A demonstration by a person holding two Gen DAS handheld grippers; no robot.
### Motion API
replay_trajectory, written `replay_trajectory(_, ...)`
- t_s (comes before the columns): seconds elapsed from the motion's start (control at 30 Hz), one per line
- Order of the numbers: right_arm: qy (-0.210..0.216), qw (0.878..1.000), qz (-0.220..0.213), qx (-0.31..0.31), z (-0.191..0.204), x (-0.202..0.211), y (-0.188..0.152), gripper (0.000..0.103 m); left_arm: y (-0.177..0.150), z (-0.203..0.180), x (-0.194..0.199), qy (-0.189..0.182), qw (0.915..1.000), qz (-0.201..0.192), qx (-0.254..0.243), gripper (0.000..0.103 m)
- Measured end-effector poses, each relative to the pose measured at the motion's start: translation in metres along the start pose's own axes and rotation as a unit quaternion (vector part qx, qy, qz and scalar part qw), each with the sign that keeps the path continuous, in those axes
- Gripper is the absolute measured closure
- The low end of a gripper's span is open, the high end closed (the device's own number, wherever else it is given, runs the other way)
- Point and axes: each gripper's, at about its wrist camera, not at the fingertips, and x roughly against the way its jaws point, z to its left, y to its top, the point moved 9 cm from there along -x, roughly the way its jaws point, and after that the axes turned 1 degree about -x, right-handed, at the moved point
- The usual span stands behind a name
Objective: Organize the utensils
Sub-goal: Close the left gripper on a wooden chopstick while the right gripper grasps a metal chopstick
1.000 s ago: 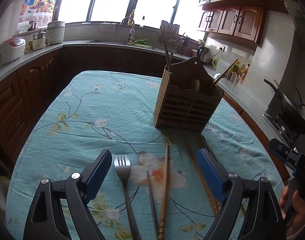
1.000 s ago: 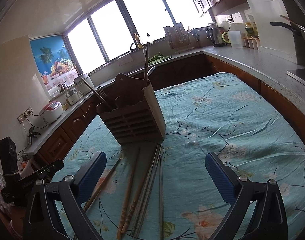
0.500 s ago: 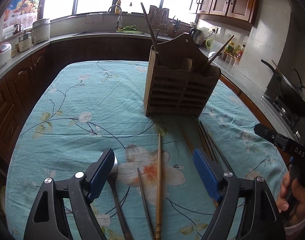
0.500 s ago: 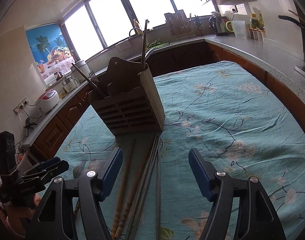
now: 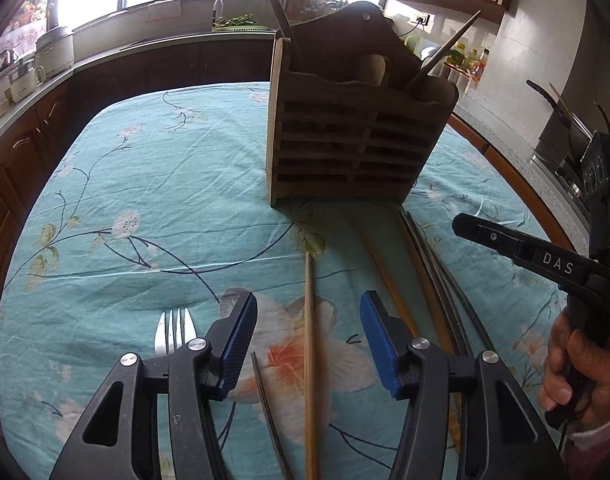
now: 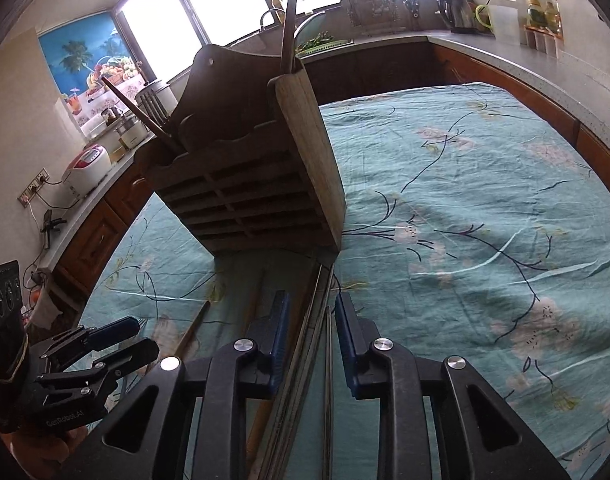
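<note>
A wooden utensil holder (image 5: 353, 140) stands on the table with chopsticks and a fork in it; it also shows in the right wrist view (image 6: 245, 176). My left gripper (image 5: 309, 340) is open low over a wooden chopstick (image 5: 309, 344) and a dark chopstick (image 5: 265, 396), with a metal fork (image 5: 175, 330) just left of its left finger. My right gripper (image 6: 312, 336) is narrowly open around several metal chopsticks (image 6: 323, 360) lying on the cloth. More chopsticks (image 5: 429, 292) lie in front of the holder.
The table has a teal floral cloth (image 5: 153, 200). Kitchen counters with appliances, a sink and a stove ring the table. The right gripper shows at the right edge of the left wrist view (image 5: 517, 248); the left gripper shows at the lower left of the right wrist view (image 6: 93, 356).
Both grippers have moved forward and down toward the utensils. The right gripper's jaws have narrowed around the metal chopsticks. The left jaws have narrowed somewhat, and the fork now lies outside them.
</note>
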Motion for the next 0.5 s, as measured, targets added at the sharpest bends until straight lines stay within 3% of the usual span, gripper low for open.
replay_trajectory(0.4,-0.031,0.998,0.042,0.018,-0.008,-0.043,-0.002,0.09,0.007,-0.001,-0.048,0.0,0.9988,0.048,-0.008,0.07)
replay_trajectory(0.5,-0.037,0.998,0.043,0.025,-0.01,-0.045,-0.002,0.094,0.009,-0.003,-0.052,0.007,0.9989,0.043,-0.018,0.074)
